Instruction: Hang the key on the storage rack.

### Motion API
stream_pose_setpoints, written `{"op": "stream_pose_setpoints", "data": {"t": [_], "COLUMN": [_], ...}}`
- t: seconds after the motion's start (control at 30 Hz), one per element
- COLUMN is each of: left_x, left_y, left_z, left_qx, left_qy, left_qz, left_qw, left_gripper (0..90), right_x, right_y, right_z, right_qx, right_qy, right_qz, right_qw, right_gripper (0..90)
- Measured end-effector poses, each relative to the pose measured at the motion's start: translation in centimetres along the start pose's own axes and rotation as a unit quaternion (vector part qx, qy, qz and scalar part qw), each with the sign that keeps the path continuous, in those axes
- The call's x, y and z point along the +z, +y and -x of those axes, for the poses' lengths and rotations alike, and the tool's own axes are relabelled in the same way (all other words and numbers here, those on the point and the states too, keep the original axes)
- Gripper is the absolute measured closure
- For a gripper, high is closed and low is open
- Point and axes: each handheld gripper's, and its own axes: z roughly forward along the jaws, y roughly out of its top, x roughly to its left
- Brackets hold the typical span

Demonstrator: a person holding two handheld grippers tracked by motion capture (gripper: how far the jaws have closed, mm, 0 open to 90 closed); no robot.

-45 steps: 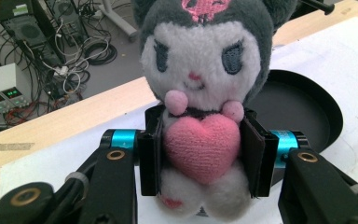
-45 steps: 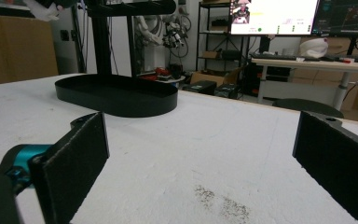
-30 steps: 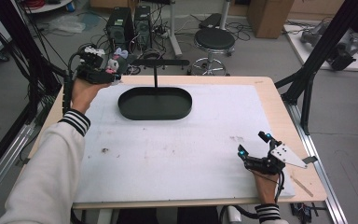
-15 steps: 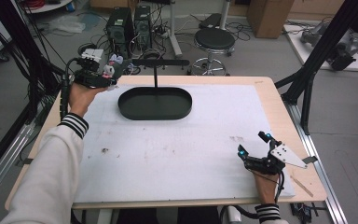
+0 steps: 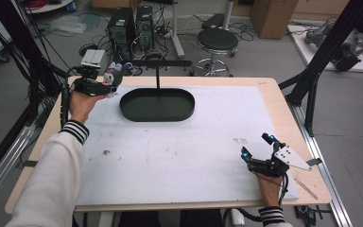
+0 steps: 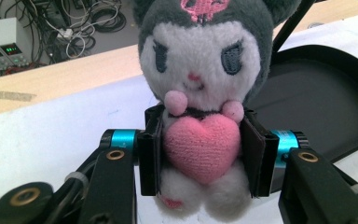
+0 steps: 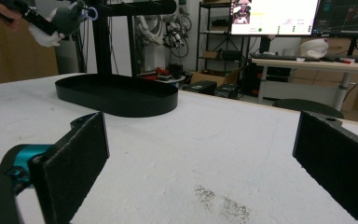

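Where cables litter floor, white-matted table

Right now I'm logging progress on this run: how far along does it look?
Done: the left gripper has picked up the plush toy, its pads clamped at the toy's sides.
In hand: it holds the toy raised beside the black stand's crossbar, above the oval tray.
Left: placing it, apparently; the right gripper rests open on the white mat.

Plush toy clamped in the left gripper

Its black jaws press both sides of the grey-and-white plush toy hugging a pink heart; a black oval tray lies just beyond, right, on the white tabletop.
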Motion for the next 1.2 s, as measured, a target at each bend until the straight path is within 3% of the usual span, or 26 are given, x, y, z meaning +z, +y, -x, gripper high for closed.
{"op": "stream_pose_setpoints", "data": {"t": [0.4,0.67,0.7,0.8,0.83,0.93,1.03,1.13,1.17,1.2], "left_x": [1.7,2.5,2.6,2.5,2.3,1.2,-0.5,-2.5,-3.2,-4.0], "left_y": [-1.0,-1.5,-1.5,-1.8,-1.9,-2.2,-2.6,-3.4,-3.7,-4.2], "left_z": [-0.2,-0.2,-0.2,0.0,0.0,-0.3,-0.3,0.3,0.5,0.9], "left_qx": [-0.001,-0.001,0.002,0.040,0.048,0.040,0.053,0.060,0.059,0.059], "left_qy": [-0.030,-0.053,-0.059,-0.078,-0.086,-0.133,-0.175,-0.214,-0.222,-0.222], "left_qz": [-0.023,-0.017,-0.016,-0.008,0.006,0.064,0.125,0.177,0.188,0.196], "left_qw": [0.9993,0.9984,0.9981,0.9961,0.9951,0.9881,0.9751,0.9587,0.9548,0.9534], "left_gripper": [55.9,55.2,54.8,52.0,51.1,48.6,40.7,30.1,22.8,12.7], "right_x": [0.0,0.0,0.0,0.0,0.0,0.0,0.0,0.0,0.0,0.0], "right_y": [0.0,0.0,0.0,0.0,0.0,0.0,0.0,0.0,0.0,0.0], "right_z": [0.0,0.0,0.0,0.0,0.0,0.0,0.0,0.0,0.0,0.0], "right_qx": [0.002,0.003,0.003,0.004,0.004,0.004,0.004,0.004,0.003,0.003], "right_qy": [0.001,0.001,0.001,0.002,0.002,0.002,0.002,0.003,0.003,0.002], "right_qz": [-0.001,0.000,-0.001,0.000,0.000,0.000,0.000,0.000,0.000,0.001], "right_qw": [1.0000,1.0000,1.0000,1.0000,1.0000,1.0000,1.0000,1.0000,1.0000,1.0000], "right_gripper": [2.6,2.6,2.6,2.6,2.6,2.6,2.6,2.6,2.6,2.6]}}
